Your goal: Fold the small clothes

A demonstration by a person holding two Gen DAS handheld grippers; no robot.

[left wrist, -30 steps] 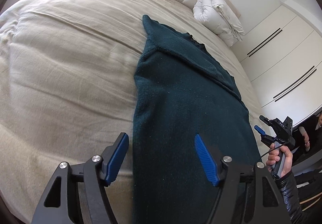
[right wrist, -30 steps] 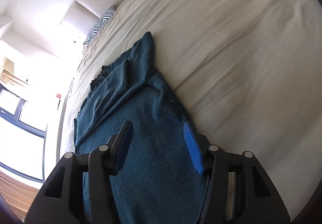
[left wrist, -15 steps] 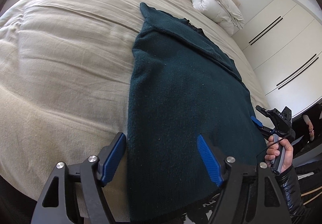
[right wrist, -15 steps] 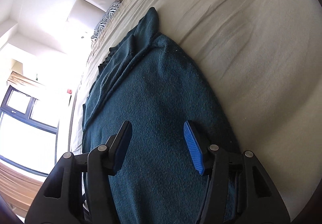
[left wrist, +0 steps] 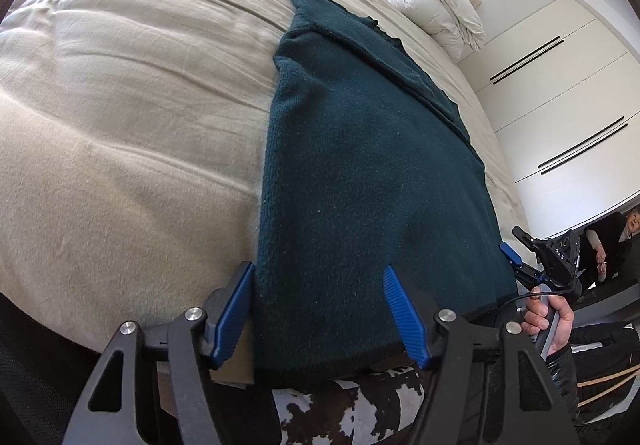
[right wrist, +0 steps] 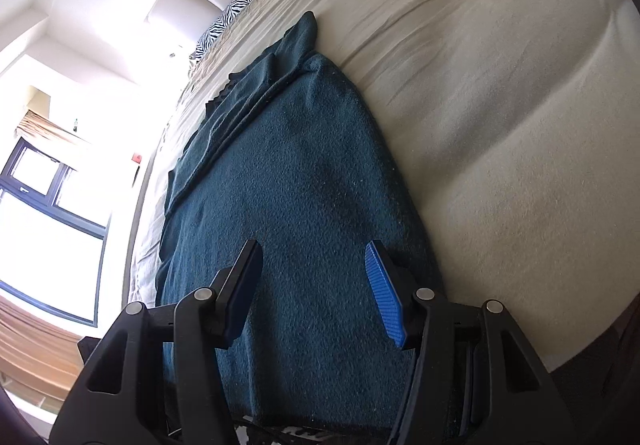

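The sweater [left wrist: 360, 173] lies flat on the bed [left wrist: 120, 117], laid lengthwise with its near hem hanging over the bed edge at 6 o'clock and its folded-in upper part running away toward 12 o'clock, where a point of fabric sticks out toward the pillow [left wrist: 436, 9]. This layout puts the hem within reach of both tools, which is judged to be the reason for the present stance. The left tongs [left wrist: 320, 309] straddle the sweater's left hem corner: one pad [left wrist: 236, 309] sits just outside the side edge at 9 o'clock, the other rests over the knit at 3 o'clock. The jaws have just been closing with the corner between them, but no pinch is visible, so they are released. The right tongs [right wrist: 312, 285] hover over the hem near its right edge, jaws parted, nothing gripped; in the left view they appear at 3 o'clock, carried by a hand [left wrist: 556, 325]. A symmetrical hold on both hem corners would allow the lower half to be lifted evenly. The thick knit is likely to sag if only one corner is caught.
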